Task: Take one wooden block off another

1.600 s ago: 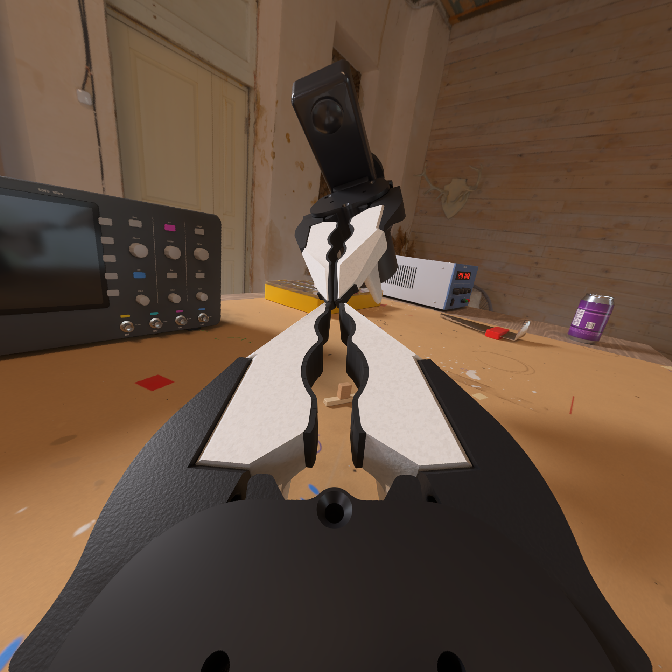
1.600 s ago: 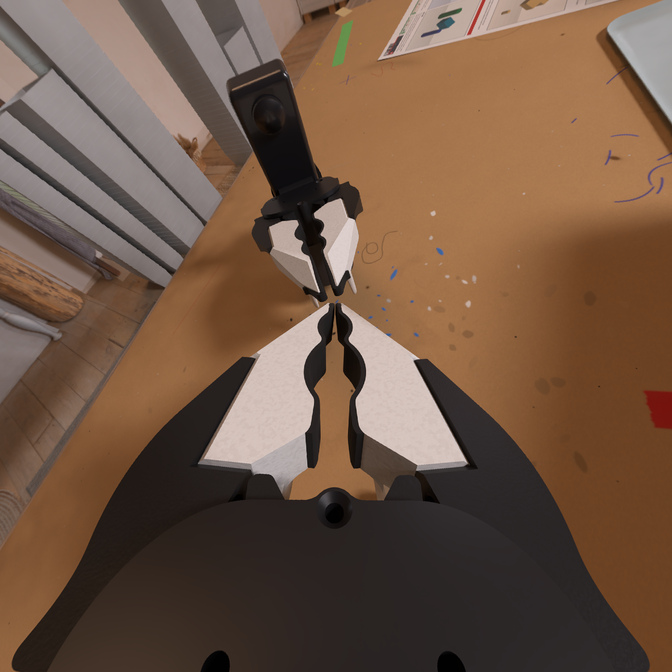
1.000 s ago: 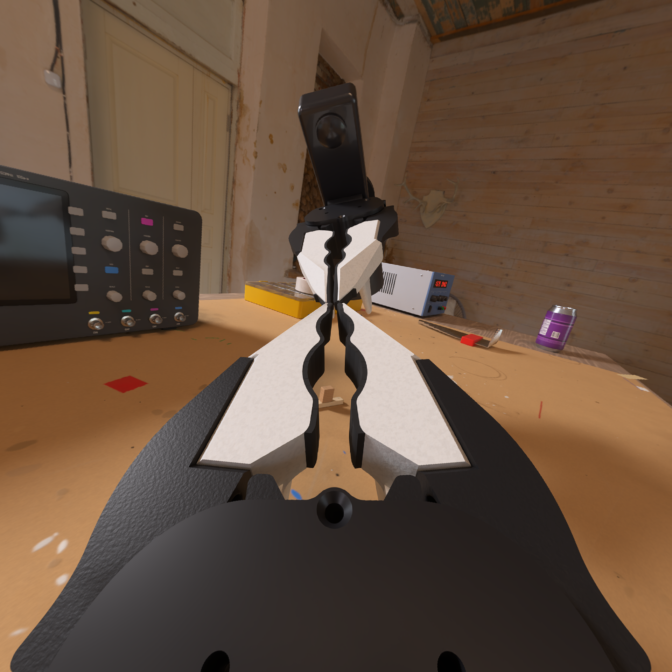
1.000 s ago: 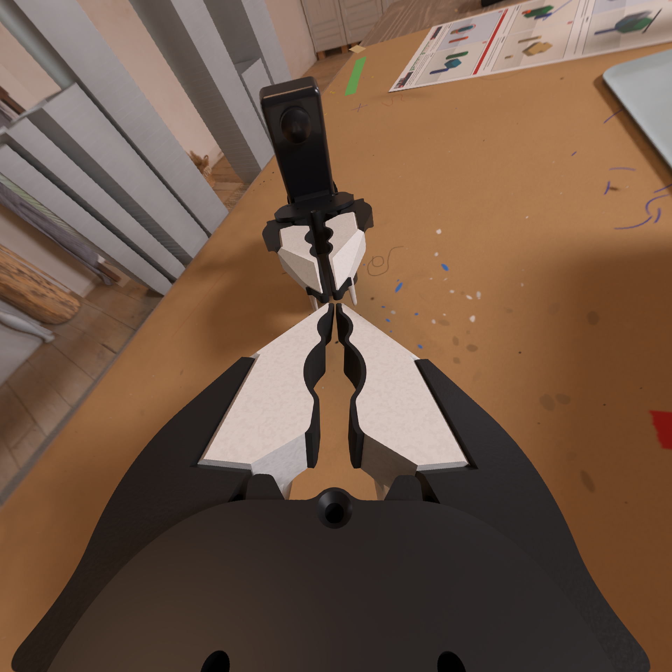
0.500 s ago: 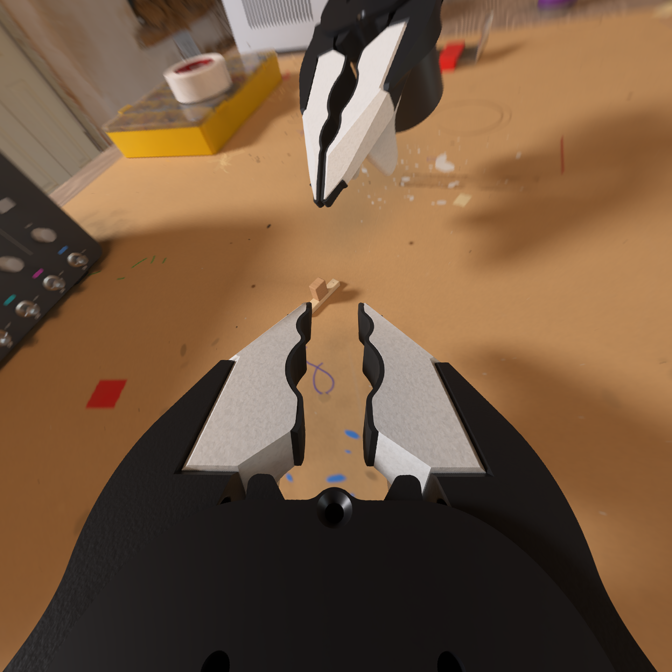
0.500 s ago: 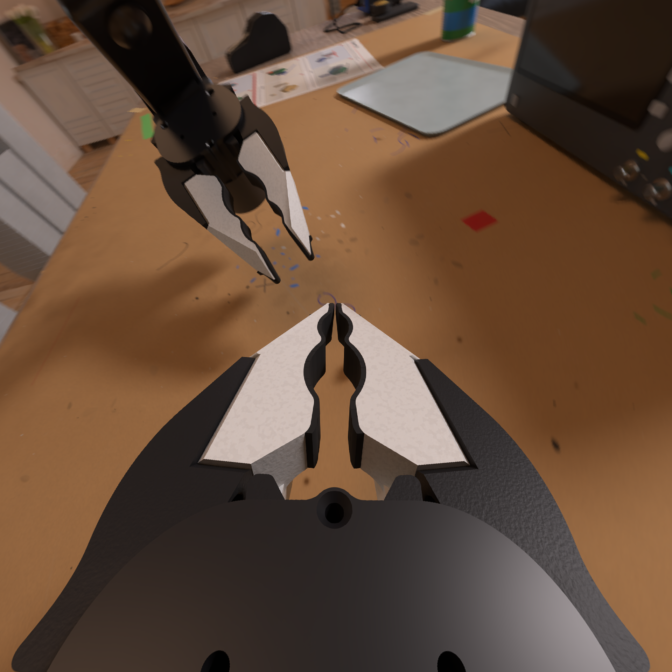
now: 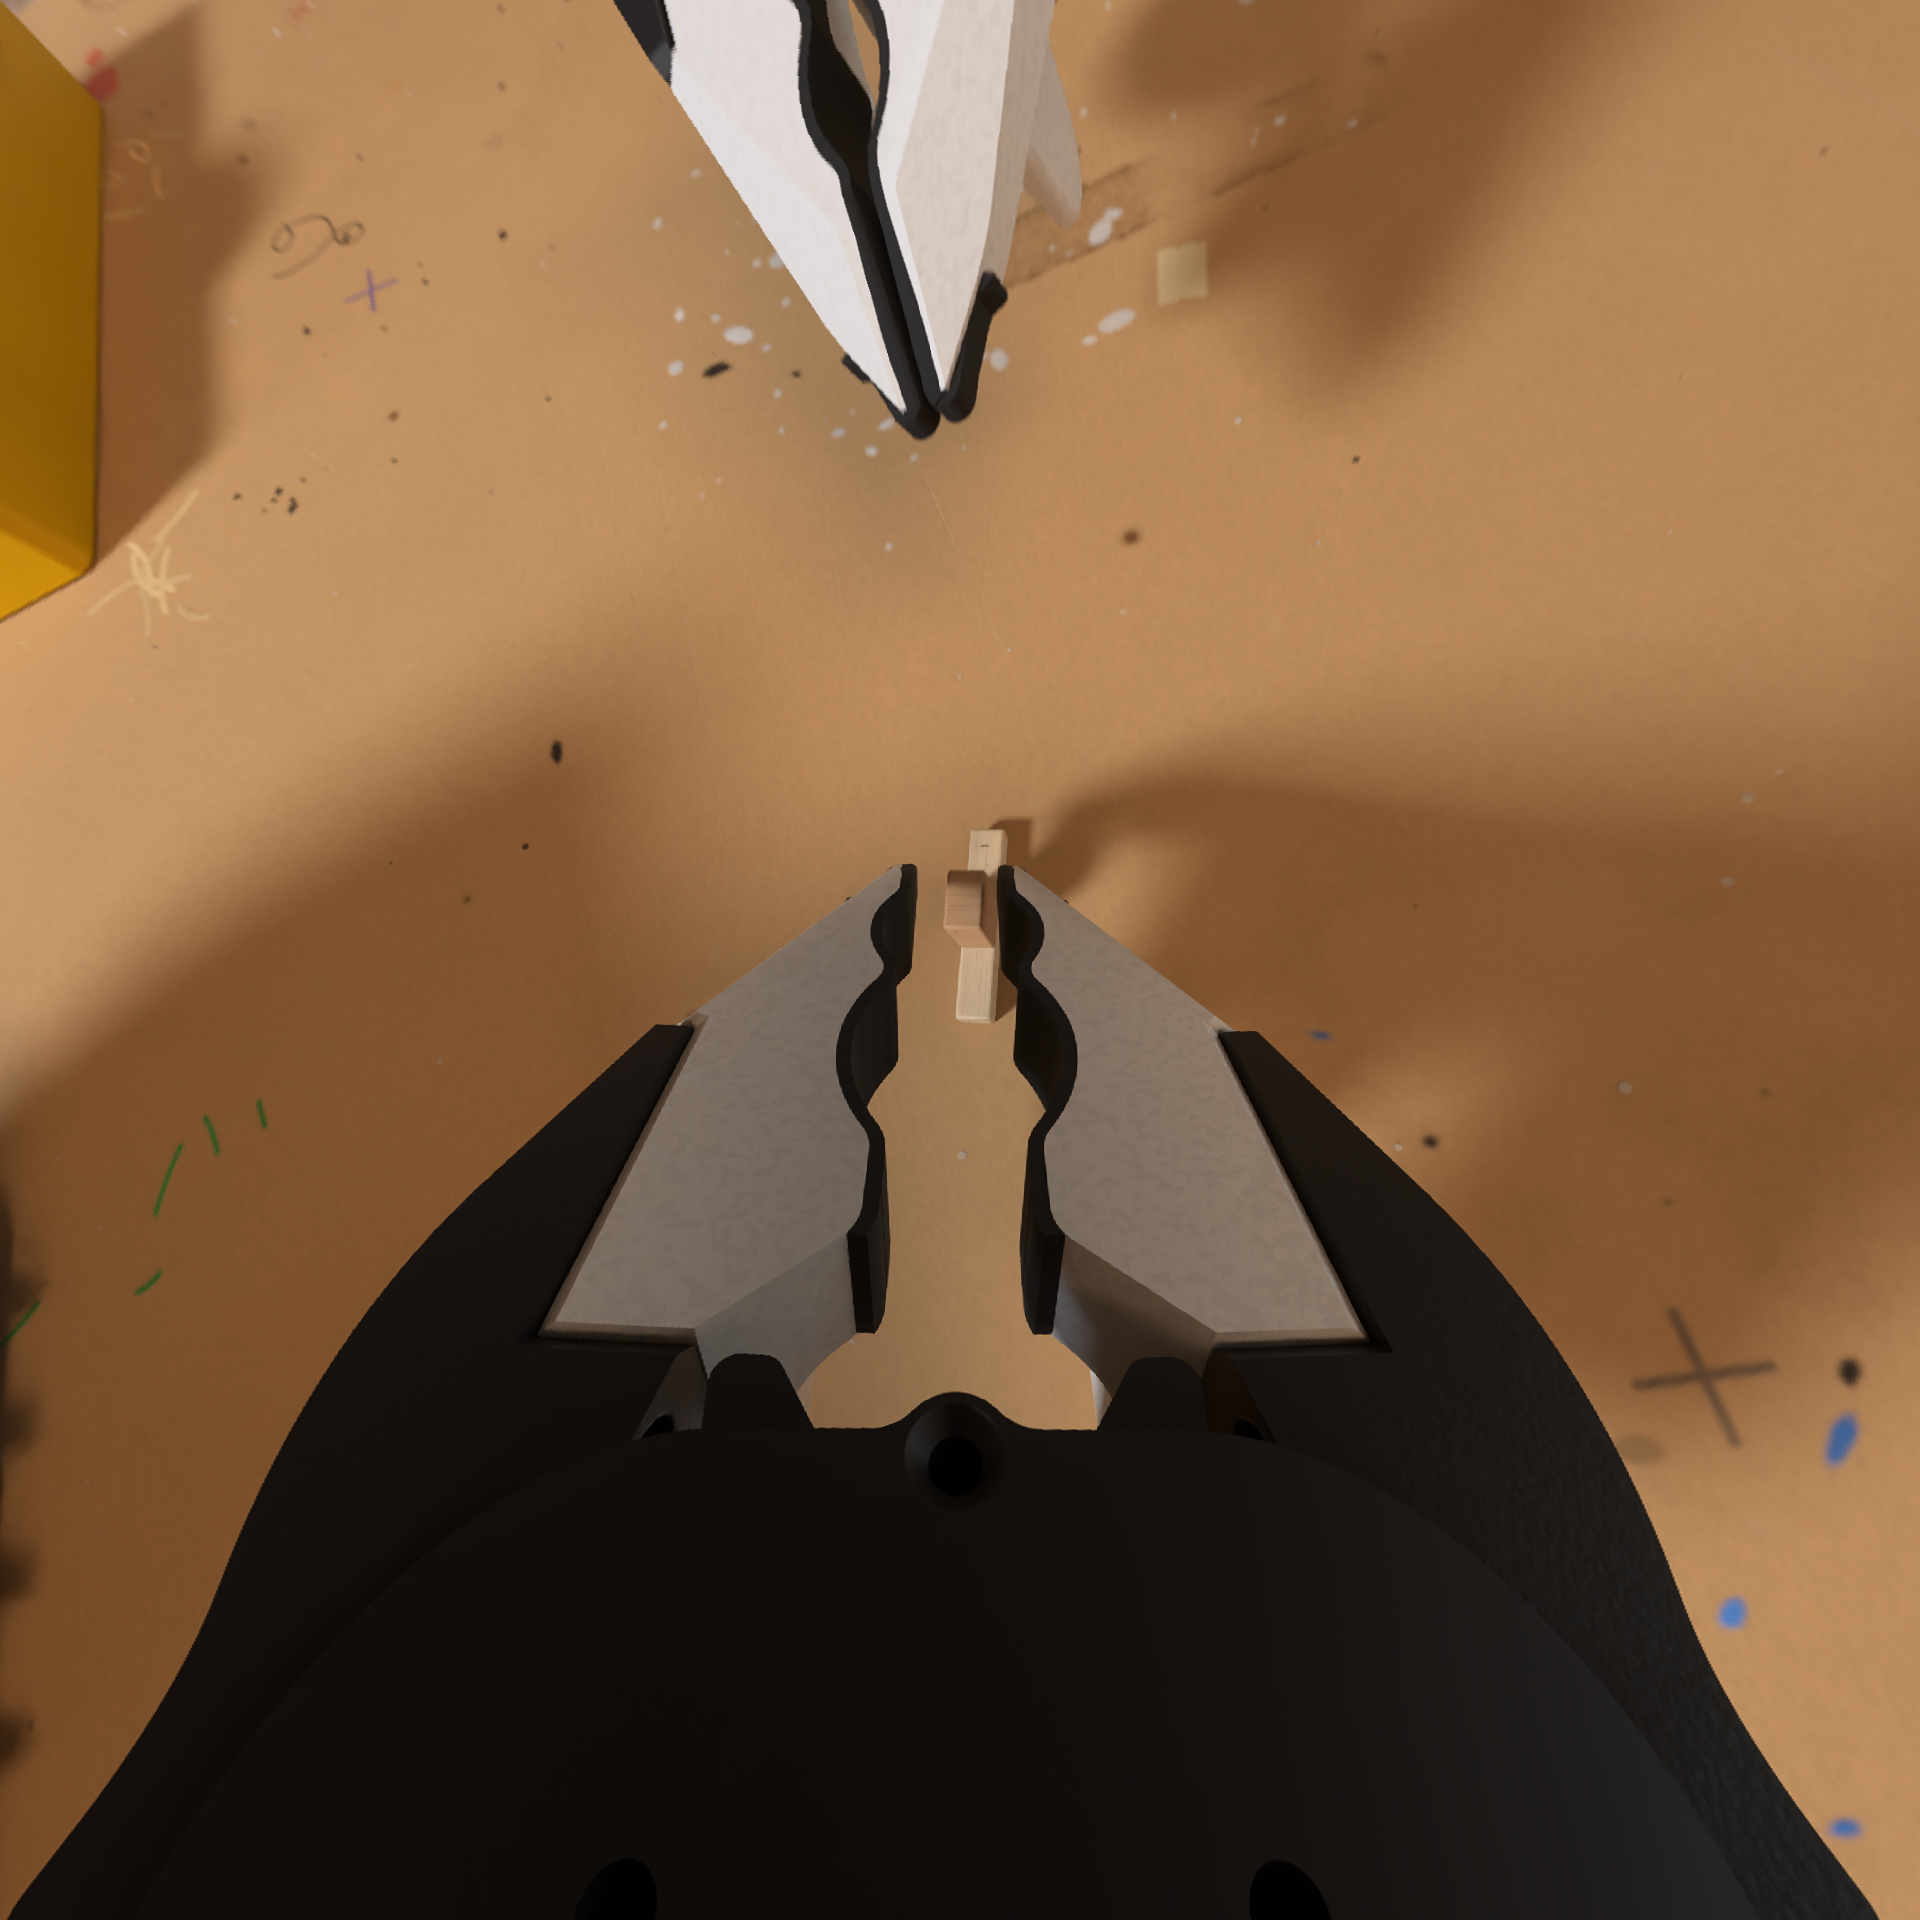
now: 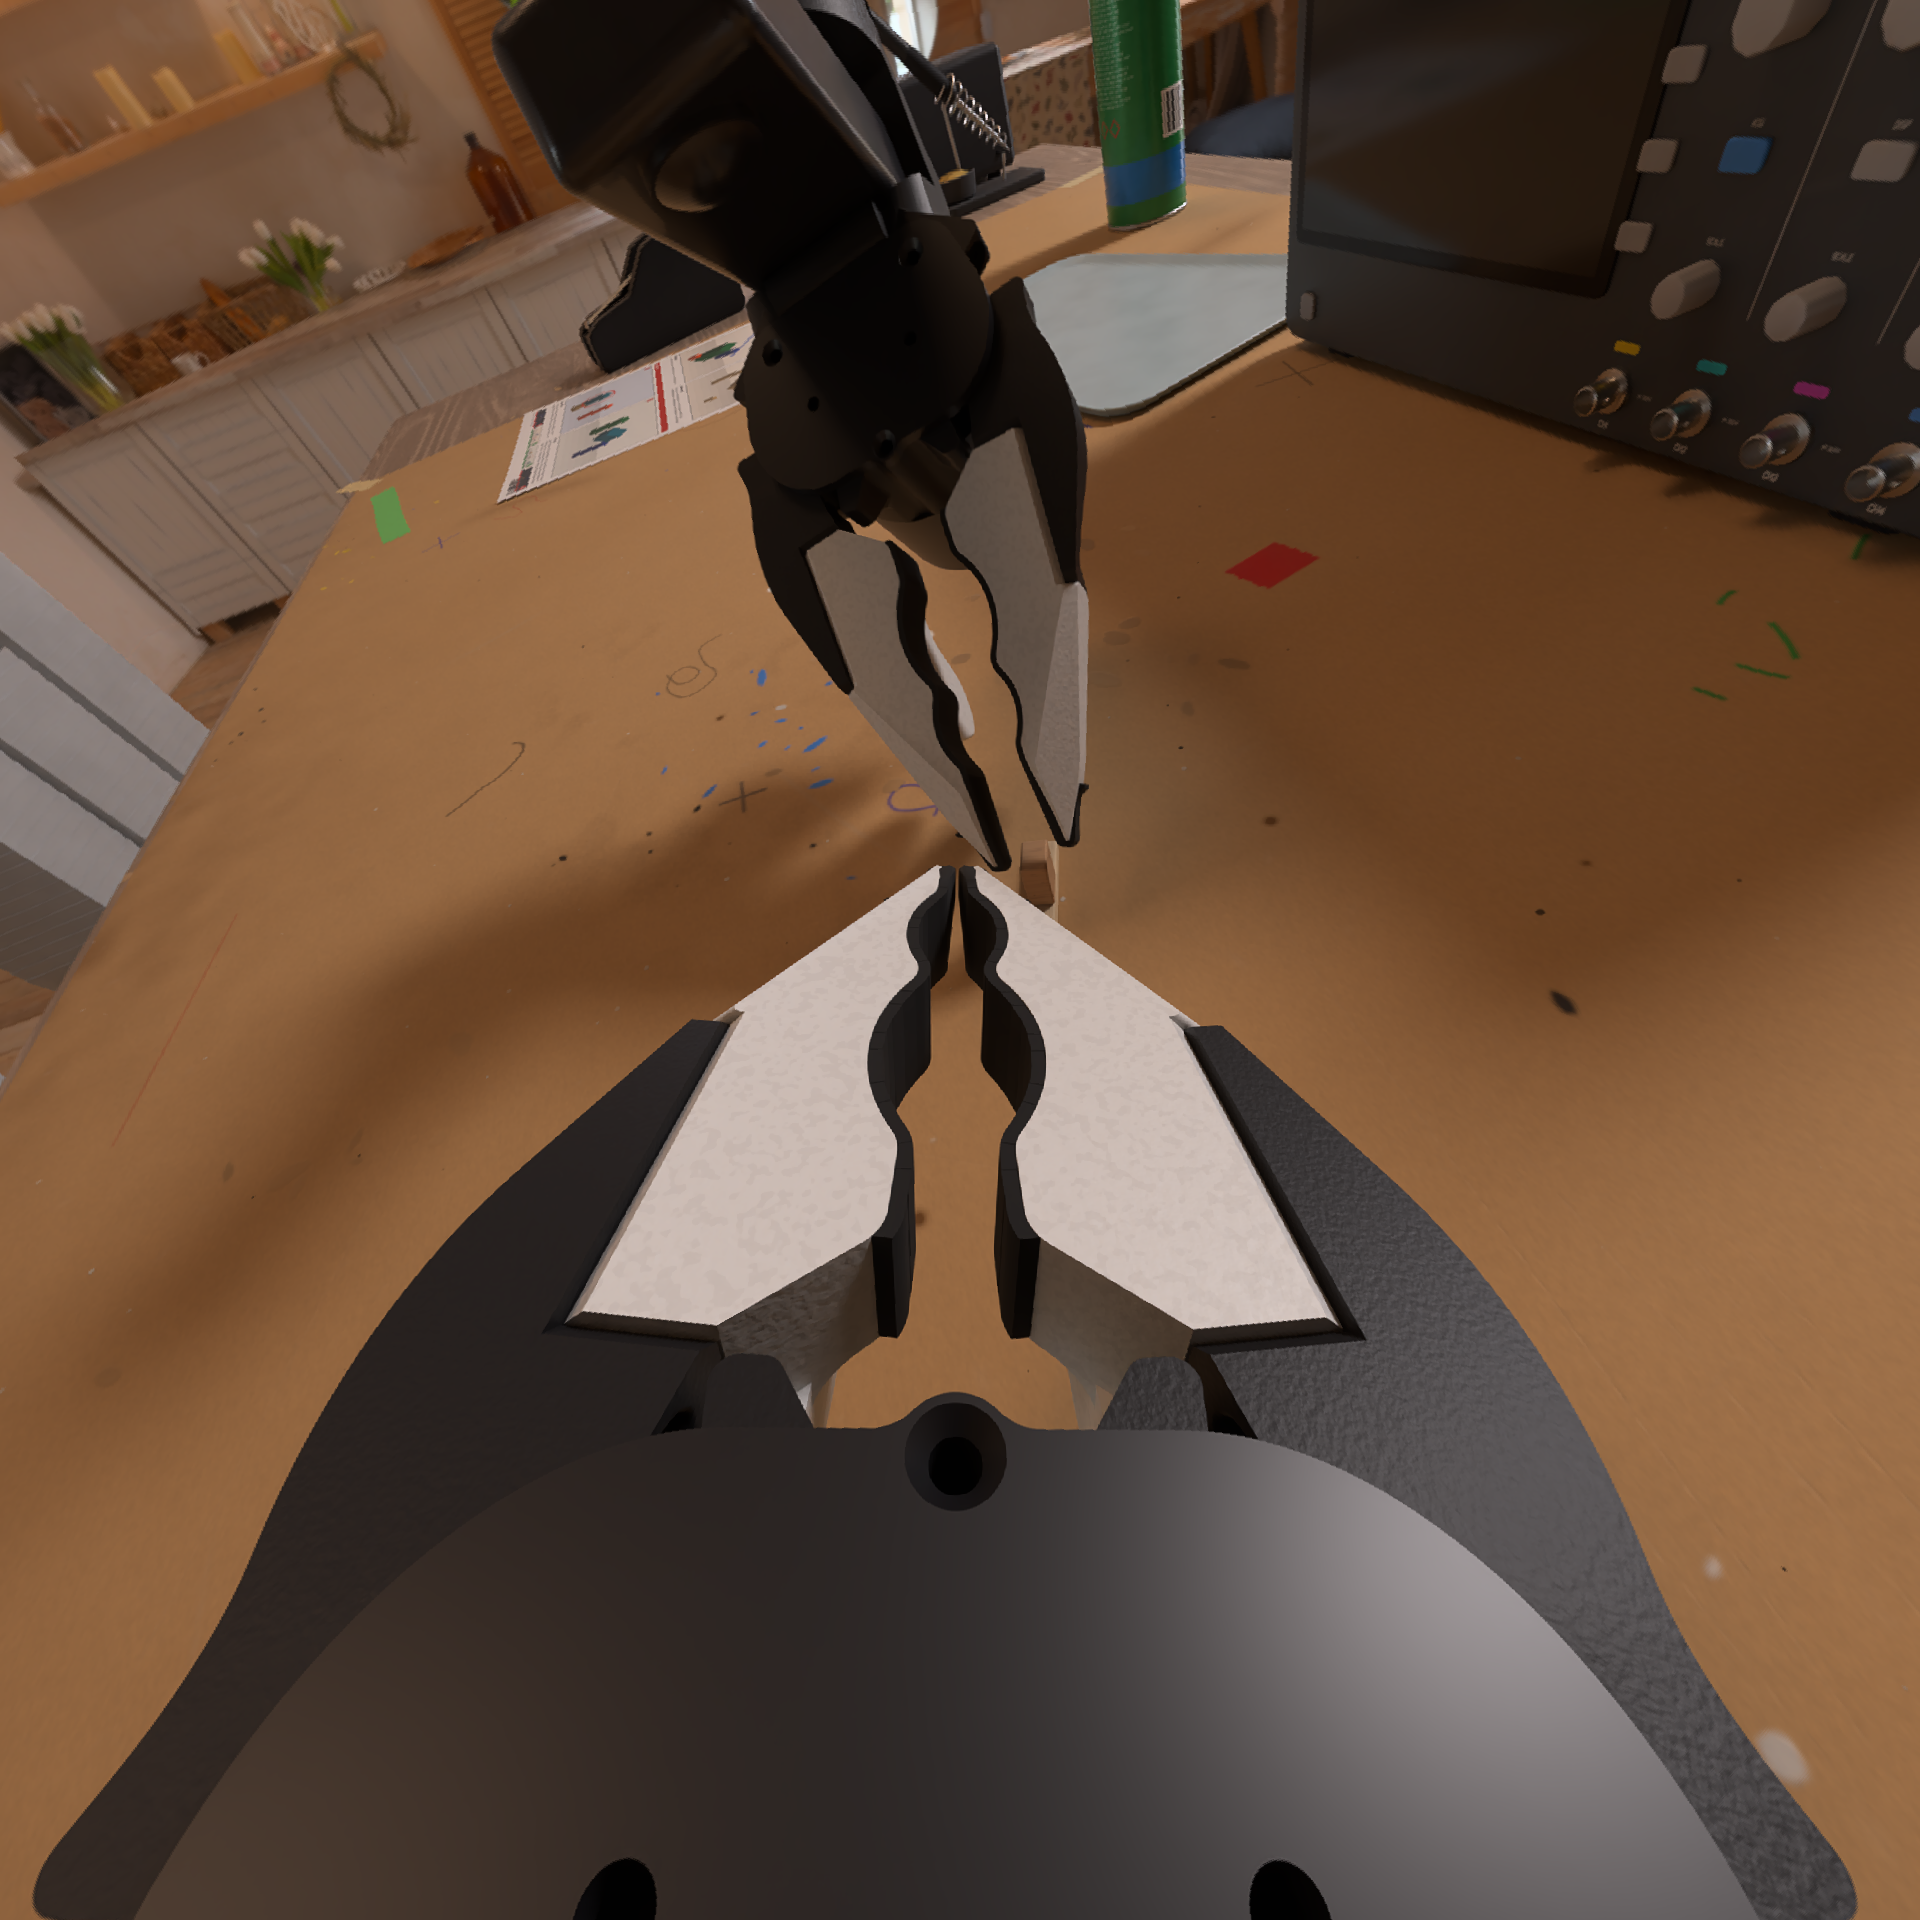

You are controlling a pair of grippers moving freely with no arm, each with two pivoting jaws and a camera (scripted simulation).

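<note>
moved: my left gripper (image 7: 956, 883) swung down, fingers apart astride small top block (image 7: 963, 900); right gripper (image 8: 957, 881) fingers together. close squarely, lift straight off long block (image 7: 977, 977).

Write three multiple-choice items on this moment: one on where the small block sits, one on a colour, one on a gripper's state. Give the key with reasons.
1. Where is the small wooden block?
A. On the long wooden block, between the left gripper's fingertips
B. Inside the yellow box
C. Held up by the right gripper

2. What colour is the square patch on the table near the oscilloscope?
A. Blue
B. Red
C. White

3. How does the right gripper stand?
A. Wide open
B. Clamped on a can
C. Shut, empty

Key: A, the left wrist view shows it lying across the long block inside the open jaws; B, the right wrist view shows it red; C, its tips meet with nothing between.
</note>
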